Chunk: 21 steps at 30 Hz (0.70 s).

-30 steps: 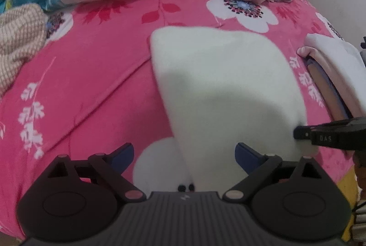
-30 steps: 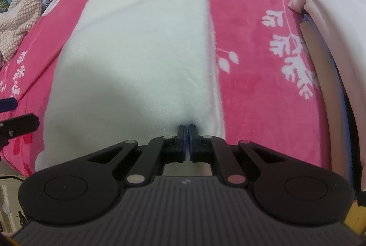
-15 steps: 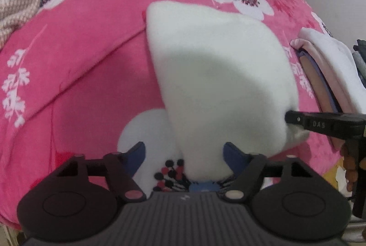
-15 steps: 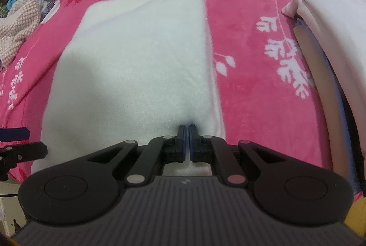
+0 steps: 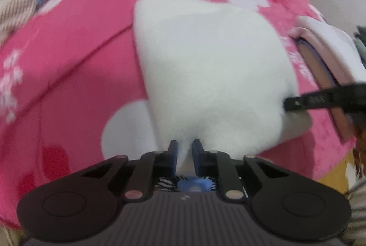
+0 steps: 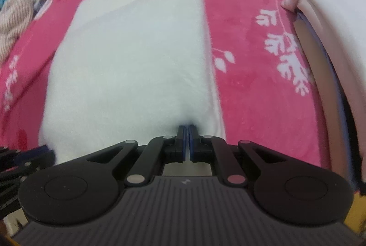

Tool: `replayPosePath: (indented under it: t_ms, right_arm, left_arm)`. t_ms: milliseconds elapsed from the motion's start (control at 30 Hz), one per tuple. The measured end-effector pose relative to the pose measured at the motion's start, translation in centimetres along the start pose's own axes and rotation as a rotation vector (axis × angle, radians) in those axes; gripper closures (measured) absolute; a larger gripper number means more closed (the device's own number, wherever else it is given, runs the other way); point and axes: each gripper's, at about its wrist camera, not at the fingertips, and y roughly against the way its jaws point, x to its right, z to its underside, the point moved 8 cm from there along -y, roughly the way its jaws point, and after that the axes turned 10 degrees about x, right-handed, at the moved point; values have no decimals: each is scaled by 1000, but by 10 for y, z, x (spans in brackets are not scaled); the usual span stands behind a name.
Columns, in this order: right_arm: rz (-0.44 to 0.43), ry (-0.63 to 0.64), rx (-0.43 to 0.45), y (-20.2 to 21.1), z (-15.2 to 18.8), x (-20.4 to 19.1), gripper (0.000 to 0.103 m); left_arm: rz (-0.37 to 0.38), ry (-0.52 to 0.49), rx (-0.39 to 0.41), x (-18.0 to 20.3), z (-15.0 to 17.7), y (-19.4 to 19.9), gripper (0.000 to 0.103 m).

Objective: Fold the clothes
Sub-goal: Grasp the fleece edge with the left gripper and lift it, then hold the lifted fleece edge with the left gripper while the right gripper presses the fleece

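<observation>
White fleece garment [image 5: 205,67] is laid flat on the pink floral blanket [image 5: 75,58], near edge now pinched by both the left gripper [image 5: 185,150], jaws just closed onto it, & right gripper [image 6: 185,134], so next fold is judged still undone.

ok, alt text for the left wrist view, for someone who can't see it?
The left gripper has just closed its jaws on the near edge of a white fleece garment lying on a pink floral blanket. The right gripper reaches in from the right and pinches the same garment's right corner. A folded stack of clothes lies at the right edge.
</observation>
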Motion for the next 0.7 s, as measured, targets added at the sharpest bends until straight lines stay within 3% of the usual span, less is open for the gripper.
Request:
replayPosePath:
  t_ms: [133, 233, 300, 400, 467, 567, 700]
  right_arm:
    - [22, 98, -31, 0, -2, -7, 101]
    - [48, 208, -44, 12, -12, -19, 102]
    - [30, 287, 11, 28, -25, -36, 100]
    - [-65, 396, 74, 46, -41, -73, 100]
    - [-140, 460, 66, 43, -45, -98, 100]
    - [-250, 554, 53, 38, -50, -135, 101]
    - [-278, 609, -22, 14, -44, -145, 102]
  left_arm:
    - [19, 84, 15, -9, 0, 8, 86]
    - [34, 143, 50, -22, 3, 24, 74]
    - [57, 181, 54, -28, 8, 26, 66]
    - [116, 265, 46, -33, 11, 19, 57]
    - [160, 310, 43, -33, 10, 11, 45]
    - [239, 356, 40, -31, 11, -2, 45]
    - [286, 428, 12, -35, 18, -18, 47]
